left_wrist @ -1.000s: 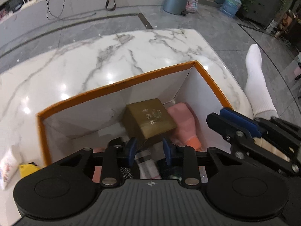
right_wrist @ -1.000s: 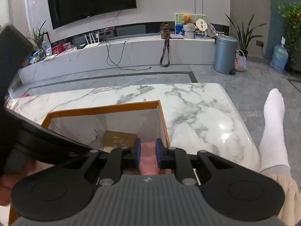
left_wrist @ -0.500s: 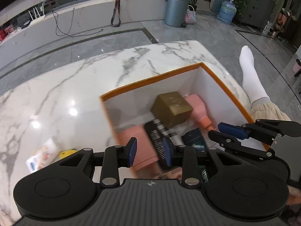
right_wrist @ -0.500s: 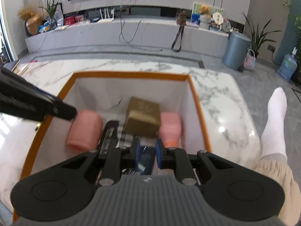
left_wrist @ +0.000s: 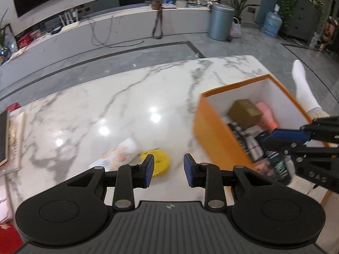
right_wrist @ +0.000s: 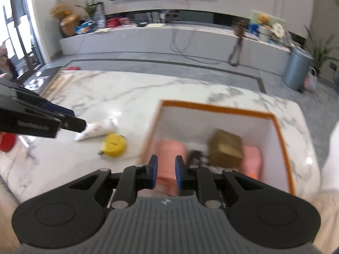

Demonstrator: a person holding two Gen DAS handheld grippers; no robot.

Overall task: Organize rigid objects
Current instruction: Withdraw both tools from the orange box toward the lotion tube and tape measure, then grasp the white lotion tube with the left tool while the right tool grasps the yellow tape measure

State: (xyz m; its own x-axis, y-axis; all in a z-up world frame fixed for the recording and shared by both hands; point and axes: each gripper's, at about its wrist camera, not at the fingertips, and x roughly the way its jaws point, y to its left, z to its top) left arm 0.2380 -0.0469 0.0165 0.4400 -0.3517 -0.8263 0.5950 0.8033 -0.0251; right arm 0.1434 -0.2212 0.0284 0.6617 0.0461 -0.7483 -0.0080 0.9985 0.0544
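— What's near the left gripper [left_wrist: 167, 167]?
— Jaws apart, empty, over the marble table [left_wrist: 106, 110]; yellow disc [left_wrist: 157, 162] and packet [left_wrist: 116, 156] just ahead.
— And the right gripper [right_wrist: 165, 169]?
— Gapped, empty, above the box [right_wrist: 281, 139] holding a gold carton [right_wrist: 226, 150].

Box [left_wrist: 214, 131] sits right on the table [left_wrist: 110, 105], cube carton [left_wrist: 246, 112] inside; tape measure [left_wrist: 157, 162] and pouch [left_wrist: 118, 155] lie left.

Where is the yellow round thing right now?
The yellow round thing lies on the marble table, outside the orange box on its left, next to a white packet. In the left wrist view it sits just ahead of the left claw.
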